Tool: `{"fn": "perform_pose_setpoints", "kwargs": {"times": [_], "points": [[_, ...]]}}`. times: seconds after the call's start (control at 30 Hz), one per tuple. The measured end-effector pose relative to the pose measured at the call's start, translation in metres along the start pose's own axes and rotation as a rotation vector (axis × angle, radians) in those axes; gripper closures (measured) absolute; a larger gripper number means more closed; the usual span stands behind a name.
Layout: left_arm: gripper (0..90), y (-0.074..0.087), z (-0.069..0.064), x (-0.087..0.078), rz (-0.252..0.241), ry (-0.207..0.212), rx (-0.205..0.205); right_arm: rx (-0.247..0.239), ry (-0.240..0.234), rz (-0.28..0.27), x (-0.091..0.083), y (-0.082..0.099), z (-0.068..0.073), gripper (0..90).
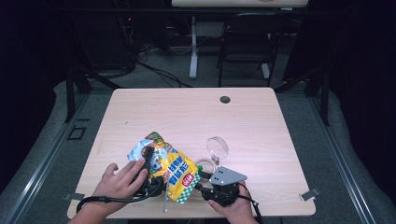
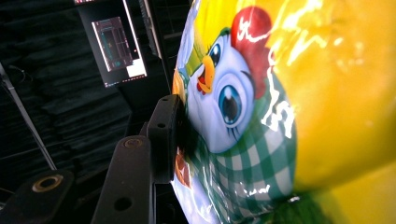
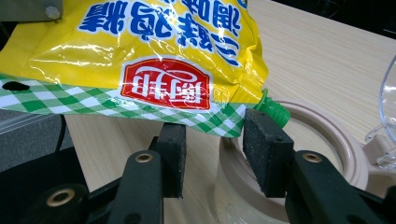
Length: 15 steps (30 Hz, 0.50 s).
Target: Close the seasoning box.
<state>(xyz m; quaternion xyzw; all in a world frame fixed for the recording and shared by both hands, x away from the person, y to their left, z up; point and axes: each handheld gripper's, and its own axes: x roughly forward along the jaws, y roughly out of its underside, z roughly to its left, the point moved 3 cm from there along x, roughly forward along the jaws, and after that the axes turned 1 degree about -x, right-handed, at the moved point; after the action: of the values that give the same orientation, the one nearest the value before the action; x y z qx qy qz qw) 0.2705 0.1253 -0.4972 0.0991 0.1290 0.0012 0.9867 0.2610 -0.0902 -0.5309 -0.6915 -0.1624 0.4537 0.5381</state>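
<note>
High view: left tongs (image 1: 150, 161) clamp the pouch (image 1: 173, 171), tilting it. Right tongs (image 3: 212, 140) stand apart below its spout (image 3: 272, 112), above the cup (image 3: 322, 140), likely for pouring.

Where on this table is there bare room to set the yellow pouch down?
The far half of the table, from the pouch up to the cable hole, is bare, as is the right side beyond the clear lid. The near edge is crowded: pouch, beige cup, both tongs.
</note>
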Motion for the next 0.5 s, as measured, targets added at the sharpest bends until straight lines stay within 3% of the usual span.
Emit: {"fn": "perform_pose_setpoints", "kwargs": {"times": [0.17, 0.5], "points": [[59.5, -0.0007, 0.0034, -0.0003, -0.012, -0.015, 0.001, -0.019, 0.021, -0.007, -0.0008, -0.0014, 0.0017, 60.5], [60.0, -0.0022, 0.0054, -0.0021, -0.001, 0.012, 0.012, -0.044, 0.062, 0.003, -0.0003, -0.0012, 0.004, 62.1]]}}
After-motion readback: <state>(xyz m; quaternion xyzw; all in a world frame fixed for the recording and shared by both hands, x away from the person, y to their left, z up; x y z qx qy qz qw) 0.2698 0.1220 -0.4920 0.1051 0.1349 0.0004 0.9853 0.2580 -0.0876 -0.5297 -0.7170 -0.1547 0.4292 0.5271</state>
